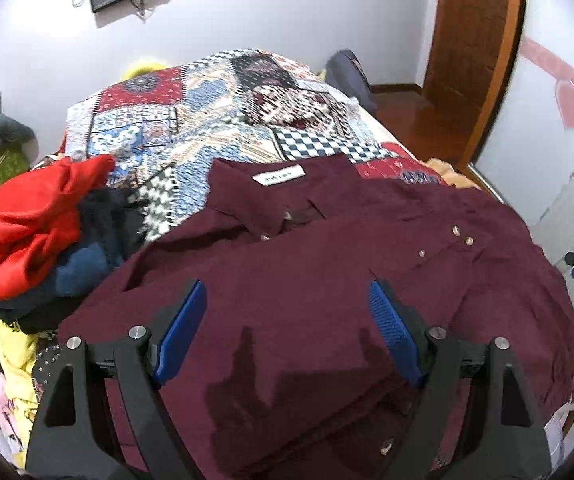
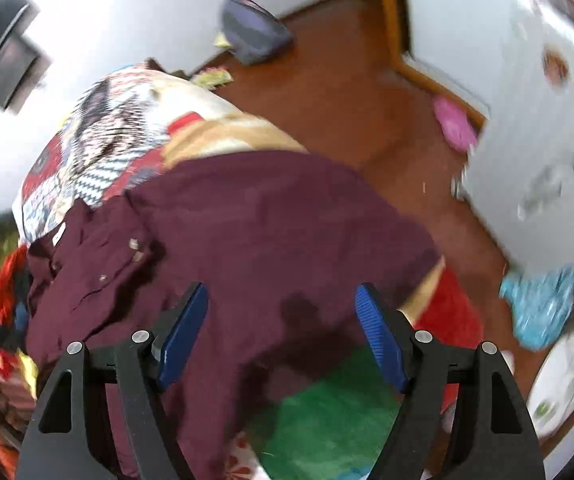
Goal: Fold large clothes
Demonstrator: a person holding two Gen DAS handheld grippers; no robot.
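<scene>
A: Maroon shirt [image 1: 327, 264] spread on patchwork bedspread [image 1: 191, 128], collar and white label [image 1: 278, 176] toward far end. Buttons visible along placket.

B: Left gripper [image 1: 289, 304] above shirt body, jaws spread wide, nothing between blue pads [image 1: 183, 328]. Shadow cast on cloth below.

A: Right gripper [image 2: 281, 308] over shirt's edge near bed side, jaws likewise spread, empty. Right view blurred.

B: Heap of clothes [image 1: 35, 236], red on top, dark blue beneath, lying just beside shirt's left shoulder. Green patch [image 2: 327, 424] showing under shirt hem. Wooden floor [image 2: 347, 92] beyond bed.
</scene>
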